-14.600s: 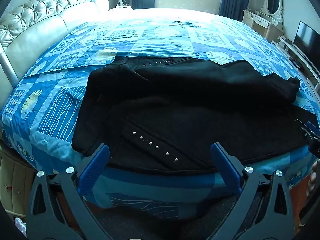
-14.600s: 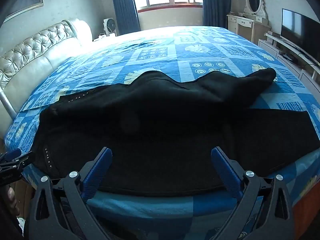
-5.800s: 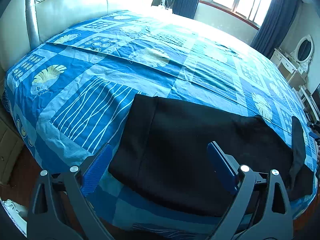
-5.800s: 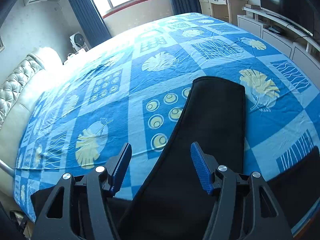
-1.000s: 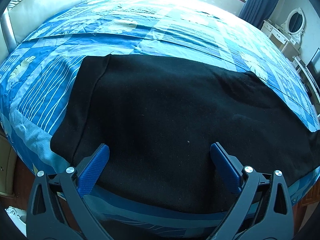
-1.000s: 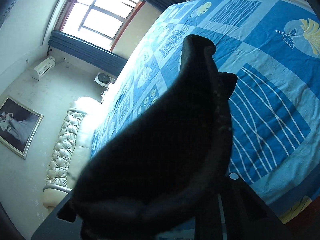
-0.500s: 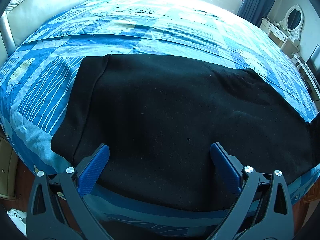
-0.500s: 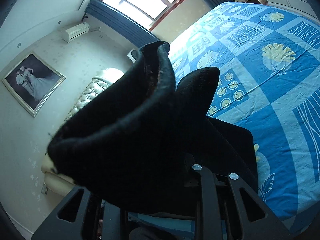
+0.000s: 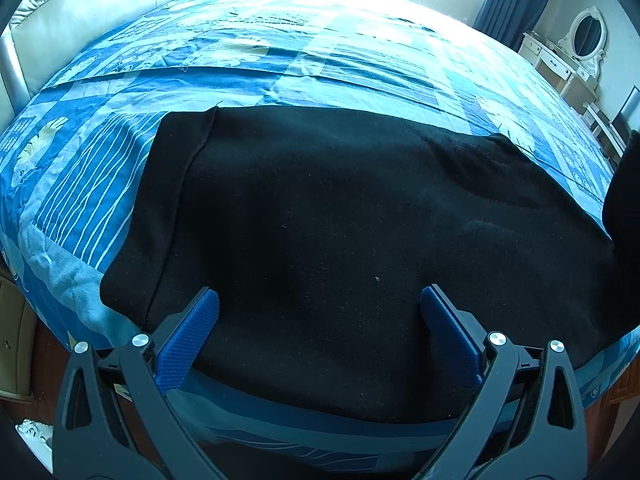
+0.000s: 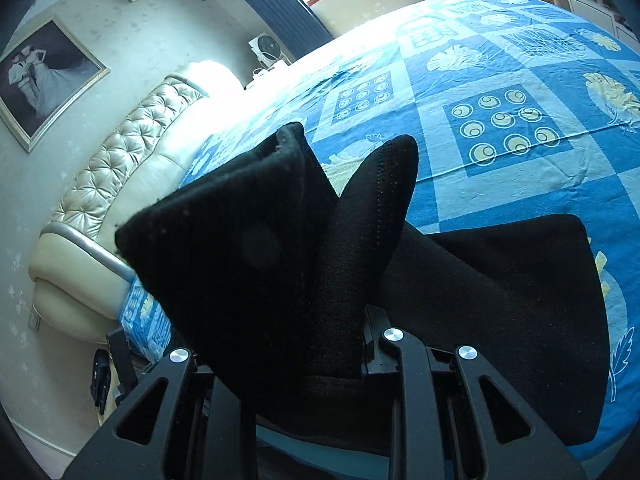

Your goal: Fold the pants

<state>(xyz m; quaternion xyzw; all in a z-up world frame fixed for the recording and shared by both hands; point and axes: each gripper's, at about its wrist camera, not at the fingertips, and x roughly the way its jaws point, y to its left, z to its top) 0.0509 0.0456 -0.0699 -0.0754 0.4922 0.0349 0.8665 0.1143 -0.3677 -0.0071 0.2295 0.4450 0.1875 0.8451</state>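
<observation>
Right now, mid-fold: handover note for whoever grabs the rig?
Right gripper: shut on the leg ends of the black pants, cloth raised above the bed.
Left gripper: open, empty, above the near edge of the pants by the waistband.
Done: pants lie doubled lengthwise, flat on the bed.
Left: carry the leg ends across to the waistband, lay them down, release, smooth, probably one more fold.

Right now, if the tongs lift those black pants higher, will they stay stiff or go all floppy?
Probably floppy: the end of the black pants pinched in the right tongs bends and curls over instead of standing flat. The rest lies slack and follows the blue bedspread, so it would likely sag and trail. The fabric looks thick, so perhaps a bit heavy.
</observation>
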